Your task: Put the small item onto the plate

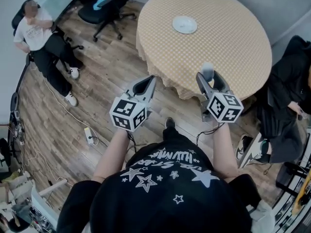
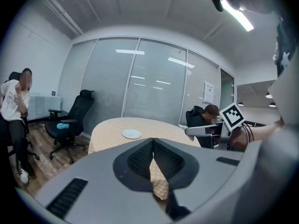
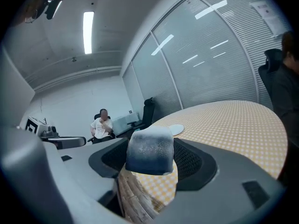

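A small white plate point(image 1: 184, 24) lies on the round table point(image 1: 228, 47) with the yellow checked cloth, toward its far side; it shows too as the plate point(image 2: 131, 134) and the plate point(image 3: 176, 129). My right gripper point(image 1: 208, 74) hovers at the table's near edge, shut on a small grey-white block point(image 3: 150, 149), which peeks out between the jaws as the block point(image 1: 207, 69). My left gripper point(image 1: 144, 85) hangs left of the table over the floor, shut with nothing between its pads point(image 2: 140, 160).
A seated person point(image 1: 41, 38) and a black office chair point(image 1: 104, 8) are at the far left on the wooden floor. Another person in black point(image 1: 286, 96) sits close to the table's right side. Cables and a power strip point(image 1: 90, 136) lie on the floor at left.
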`<state>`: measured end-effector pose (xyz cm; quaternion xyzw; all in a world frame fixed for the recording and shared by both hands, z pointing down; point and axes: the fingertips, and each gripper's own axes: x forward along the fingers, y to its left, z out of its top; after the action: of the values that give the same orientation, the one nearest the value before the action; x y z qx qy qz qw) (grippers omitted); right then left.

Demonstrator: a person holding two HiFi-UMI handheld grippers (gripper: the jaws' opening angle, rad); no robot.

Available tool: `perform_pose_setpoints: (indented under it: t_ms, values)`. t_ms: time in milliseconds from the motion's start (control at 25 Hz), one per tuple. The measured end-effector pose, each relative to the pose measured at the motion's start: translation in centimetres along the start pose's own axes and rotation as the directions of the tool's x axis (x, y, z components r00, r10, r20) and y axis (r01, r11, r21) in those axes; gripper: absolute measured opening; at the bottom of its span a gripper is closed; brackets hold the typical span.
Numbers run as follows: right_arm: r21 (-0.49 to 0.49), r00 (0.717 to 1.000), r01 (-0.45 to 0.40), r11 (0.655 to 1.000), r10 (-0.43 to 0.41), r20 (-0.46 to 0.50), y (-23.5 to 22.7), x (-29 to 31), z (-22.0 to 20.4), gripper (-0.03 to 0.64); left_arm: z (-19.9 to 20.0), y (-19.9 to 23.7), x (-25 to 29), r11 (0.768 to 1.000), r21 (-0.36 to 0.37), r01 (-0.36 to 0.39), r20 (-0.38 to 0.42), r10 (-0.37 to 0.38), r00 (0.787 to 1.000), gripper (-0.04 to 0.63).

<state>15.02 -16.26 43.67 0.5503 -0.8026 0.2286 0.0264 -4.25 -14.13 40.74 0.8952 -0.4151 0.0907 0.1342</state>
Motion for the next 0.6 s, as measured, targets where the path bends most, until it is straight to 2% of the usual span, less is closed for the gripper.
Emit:
perform_pose_setpoints:
  t_ms: [320, 600]
  values:
    - [0.025, 1.0, -0.008, 1.0, 0.008, -0.004, -5.0, 3.0, 1.3, 0.301, 0.8, -0.1, 5.0, 1.0, 0.0, -0.01, -0.015, 0.01, 1.0, 0.008]
    - [0.043, 0.999, -0.018, 0.999, 0.019, -0.033, -5.4, 5.2, 0.4, 0.301, 1.1, 1.8, 6.4, 1.0, 0.004, -0.017, -0.035, 0.017, 0.999, 0.008]
